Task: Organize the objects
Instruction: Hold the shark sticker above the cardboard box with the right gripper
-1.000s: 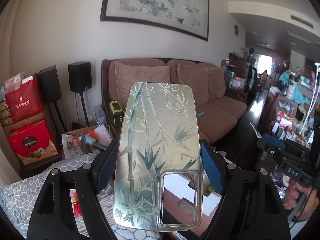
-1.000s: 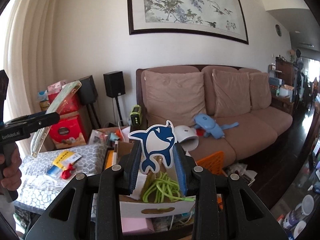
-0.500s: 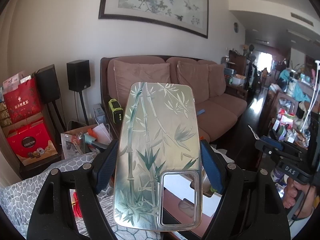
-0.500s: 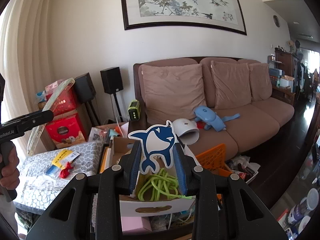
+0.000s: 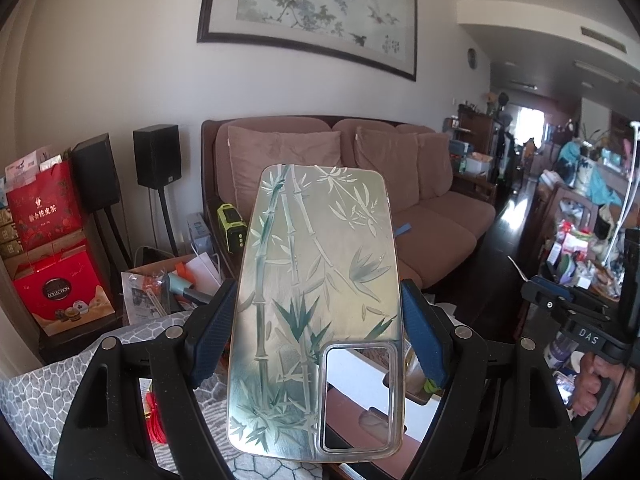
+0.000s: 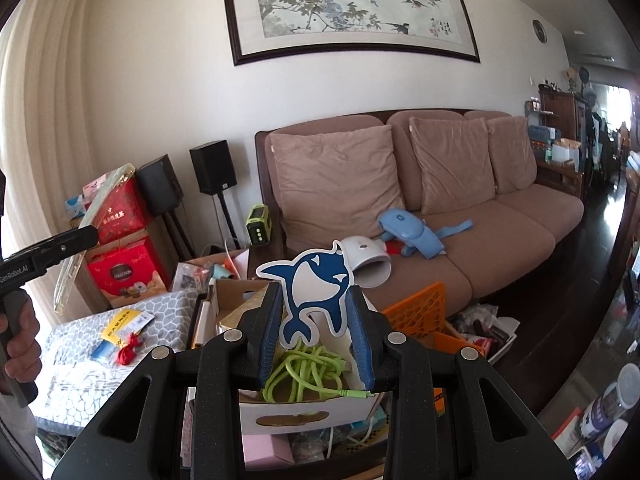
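Left wrist: left gripper (image 5: 316, 334) clamps bamboo-print phone case (image 5: 316, 308); right gripper (image 6: 316, 330) pinches whale sticker (image 6: 314, 286).

Left gripper (image 5: 318, 328), lower centre of its view, jaws wide and clamped; right gripper (image 6: 316, 332), lower centre, jaws narrow and clamped.

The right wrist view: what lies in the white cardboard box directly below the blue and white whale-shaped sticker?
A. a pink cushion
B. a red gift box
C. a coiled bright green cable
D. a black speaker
C: below the blue and white whale-shaped sticker held in the right gripper, a coiled bright green cable lies inside the white cardboard box.
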`<move>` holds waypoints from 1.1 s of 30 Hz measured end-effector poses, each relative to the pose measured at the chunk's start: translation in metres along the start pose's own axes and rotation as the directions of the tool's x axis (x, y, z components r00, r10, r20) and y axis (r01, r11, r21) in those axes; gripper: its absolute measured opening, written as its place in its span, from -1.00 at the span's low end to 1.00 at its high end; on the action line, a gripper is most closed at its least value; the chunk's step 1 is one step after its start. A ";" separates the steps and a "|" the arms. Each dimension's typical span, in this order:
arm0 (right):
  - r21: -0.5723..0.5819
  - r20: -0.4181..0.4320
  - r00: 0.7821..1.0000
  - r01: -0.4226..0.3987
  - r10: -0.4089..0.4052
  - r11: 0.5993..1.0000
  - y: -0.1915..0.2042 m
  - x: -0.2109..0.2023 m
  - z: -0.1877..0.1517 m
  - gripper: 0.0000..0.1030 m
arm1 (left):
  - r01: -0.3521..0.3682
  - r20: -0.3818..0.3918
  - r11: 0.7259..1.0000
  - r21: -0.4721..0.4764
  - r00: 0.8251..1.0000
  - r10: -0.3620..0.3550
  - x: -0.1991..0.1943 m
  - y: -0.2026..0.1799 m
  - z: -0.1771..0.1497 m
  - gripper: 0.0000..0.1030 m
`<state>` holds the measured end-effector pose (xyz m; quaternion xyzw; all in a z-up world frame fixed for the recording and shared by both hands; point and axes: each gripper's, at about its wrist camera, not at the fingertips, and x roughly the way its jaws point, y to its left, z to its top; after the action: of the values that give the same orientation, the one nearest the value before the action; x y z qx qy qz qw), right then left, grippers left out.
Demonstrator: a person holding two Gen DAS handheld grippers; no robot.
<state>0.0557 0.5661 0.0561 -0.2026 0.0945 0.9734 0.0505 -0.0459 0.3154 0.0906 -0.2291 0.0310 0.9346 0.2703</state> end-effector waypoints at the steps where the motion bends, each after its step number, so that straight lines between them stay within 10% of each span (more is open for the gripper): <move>1: 0.000 -0.002 1.000 -0.001 0.001 1.000 0.000 0.000 0.000 -0.37 | 0.002 -0.002 1.000 -0.001 1.000 -0.002 0.001 -0.001 0.000 0.48; 33: -0.003 -0.018 1.000 -0.008 0.008 1.000 0.003 0.006 -0.002 -0.37 | -0.013 -0.058 1.000 -0.017 0.998 0.012 0.020 -0.003 -0.010 0.48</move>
<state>0.0507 0.5635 0.0523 -0.2110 0.0943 0.9719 0.0455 -0.0557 0.3263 0.0732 -0.2583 0.0323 0.9294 0.2615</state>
